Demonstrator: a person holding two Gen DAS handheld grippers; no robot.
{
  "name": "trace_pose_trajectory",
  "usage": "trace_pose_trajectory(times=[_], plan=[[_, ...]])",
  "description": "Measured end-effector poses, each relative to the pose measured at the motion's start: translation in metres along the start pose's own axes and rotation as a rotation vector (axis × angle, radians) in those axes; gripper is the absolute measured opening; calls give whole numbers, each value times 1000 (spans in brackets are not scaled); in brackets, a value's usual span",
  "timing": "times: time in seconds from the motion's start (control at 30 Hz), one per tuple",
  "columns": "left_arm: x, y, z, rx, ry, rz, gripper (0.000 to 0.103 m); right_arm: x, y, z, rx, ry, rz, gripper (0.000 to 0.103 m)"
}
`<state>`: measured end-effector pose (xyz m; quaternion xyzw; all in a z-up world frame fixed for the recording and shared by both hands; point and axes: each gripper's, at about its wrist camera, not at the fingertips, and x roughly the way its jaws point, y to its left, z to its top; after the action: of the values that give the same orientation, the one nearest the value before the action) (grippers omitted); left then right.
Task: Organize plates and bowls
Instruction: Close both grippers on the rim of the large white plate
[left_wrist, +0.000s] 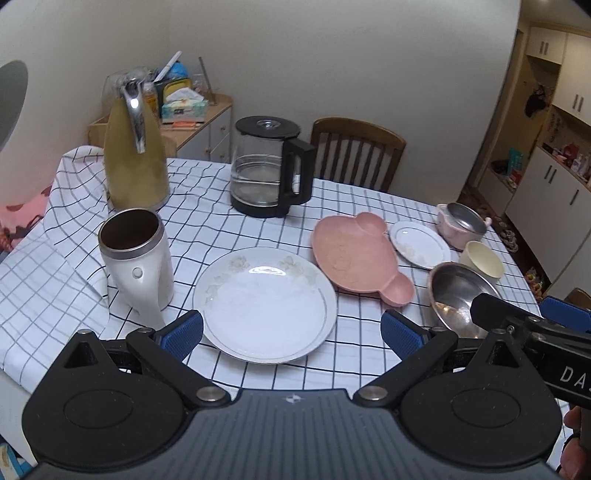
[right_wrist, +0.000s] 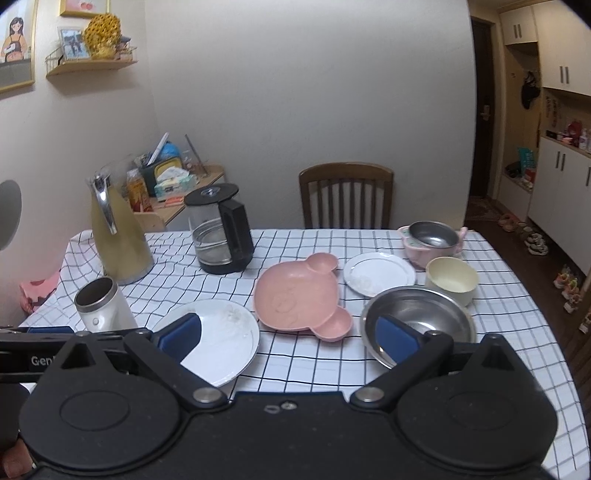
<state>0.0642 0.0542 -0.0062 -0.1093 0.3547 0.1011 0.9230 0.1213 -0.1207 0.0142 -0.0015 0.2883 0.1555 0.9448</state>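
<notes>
A large white plate (left_wrist: 266, 306) (right_wrist: 221, 339) lies at the table's front. Right of it lie a pink bear-shaped dish (left_wrist: 354, 254) (right_wrist: 295, 295), a small white plate (left_wrist: 421, 243) (right_wrist: 380, 273), a big steel bowl (left_wrist: 458, 295) (right_wrist: 424, 317), a cream bowl (left_wrist: 484, 258) (right_wrist: 450, 280) and a pink-handled steel bowl (left_wrist: 461, 221) (right_wrist: 432, 236). My left gripper (left_wrist: 291, 332) is open and empty, just above the large plate's near edge. My right gripper (right_wrist: 288, 336) is open and empty, in front of the pink dish.
A white mug (left_wrist: 136, 258) (right_wrist: 103, 306), a yellow thermos jug (left_wrist: 133, 147) (right_wrist: 118, 236) and a glass coffee pot (left_wrist: 269, 166) (right_wrist: 221, 229) stand on the checked tablecloth (left_wrist: 207, 229) at left and back. A wooden chair (right_wrist: 347, 195) is behind the table.
</notes>
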Motion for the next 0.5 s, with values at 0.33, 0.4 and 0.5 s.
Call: trace_pose_trajectory(times=[0.33,0.4,0.5], plan=[[56,34,-1,-119,89,116,103,68,4,2,-91,97,91,101],[67,43,-5,-155,111,133,103,85,7,-1,-120,128,121,101],[81,56,-11,-226,122,134,103,111,9,-7,-158,166,136,97]])
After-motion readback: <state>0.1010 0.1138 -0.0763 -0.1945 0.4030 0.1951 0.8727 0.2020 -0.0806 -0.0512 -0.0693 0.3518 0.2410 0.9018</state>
